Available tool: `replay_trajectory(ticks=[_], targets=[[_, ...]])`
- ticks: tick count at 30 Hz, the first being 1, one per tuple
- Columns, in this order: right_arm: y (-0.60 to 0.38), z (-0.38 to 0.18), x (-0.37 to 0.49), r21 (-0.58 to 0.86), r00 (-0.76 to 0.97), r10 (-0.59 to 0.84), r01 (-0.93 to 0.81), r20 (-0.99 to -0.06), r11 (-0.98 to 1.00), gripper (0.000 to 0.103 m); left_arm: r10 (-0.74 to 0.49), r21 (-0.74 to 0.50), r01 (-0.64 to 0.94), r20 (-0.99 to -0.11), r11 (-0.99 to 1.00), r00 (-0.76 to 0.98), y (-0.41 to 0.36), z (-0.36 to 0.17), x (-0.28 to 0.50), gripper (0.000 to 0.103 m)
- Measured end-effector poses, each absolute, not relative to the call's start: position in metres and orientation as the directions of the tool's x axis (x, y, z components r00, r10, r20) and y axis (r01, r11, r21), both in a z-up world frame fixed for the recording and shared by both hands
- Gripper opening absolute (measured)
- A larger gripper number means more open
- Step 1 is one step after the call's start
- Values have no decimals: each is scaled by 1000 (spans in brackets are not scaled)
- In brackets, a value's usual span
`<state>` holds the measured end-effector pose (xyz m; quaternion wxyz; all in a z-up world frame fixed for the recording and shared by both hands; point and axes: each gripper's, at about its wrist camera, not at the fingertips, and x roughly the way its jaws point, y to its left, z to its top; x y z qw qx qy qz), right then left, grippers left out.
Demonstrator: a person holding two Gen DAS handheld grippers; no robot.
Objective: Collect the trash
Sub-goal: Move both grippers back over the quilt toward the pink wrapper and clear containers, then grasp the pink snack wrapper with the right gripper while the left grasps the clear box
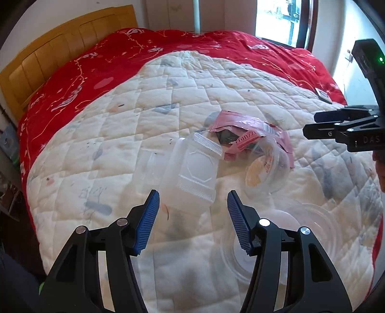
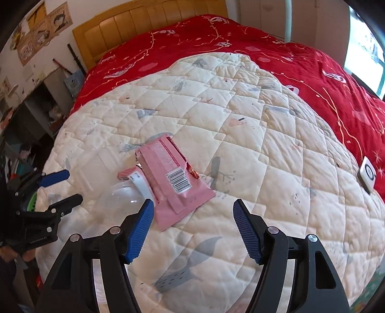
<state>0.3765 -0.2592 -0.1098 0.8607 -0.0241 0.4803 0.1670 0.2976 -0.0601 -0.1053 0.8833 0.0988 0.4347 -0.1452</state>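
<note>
A clear plastic clamshell box (image 1: 192,168) lies on the white quilt (image 1: 120,125), just ahead of my open, empty left gripper (image 1: 193,199). Behind it lie a torn pink wrapper (image 1: 243,132) and a clear round lid with an orange label (image 1: 267,173). More clear plastic containers (image 1: 284,228) lie to the lower right. In the right wrist view the pink wrapper (image 2: 173,183) partly covers a clear plastic container (image 2: 120,199). My right gripper (image 2: 193,211) is open and empty, just short of the wrapper. The left gripper (image 2: 62,190) shows at the left edge.
A red bedspread (image 1: 168,48) covers the far half of the bed, against a yellow wooden headboard (image 1: 60,48). A small white device (image 2: 367,174) lies at the quilt's right edge. Shelves with clutter (image 2: 36,108) stand left of the bed. A window (image 1: 279,19) is behind.
</note>
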Motion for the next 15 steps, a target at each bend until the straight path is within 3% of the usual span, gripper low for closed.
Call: replay_trajectory(ticks=[15], targets=[[-235,-127,411,100,436,302,-429,-848,898,67,-135,110,355,-790,928,598,-69,-118,315,53]])
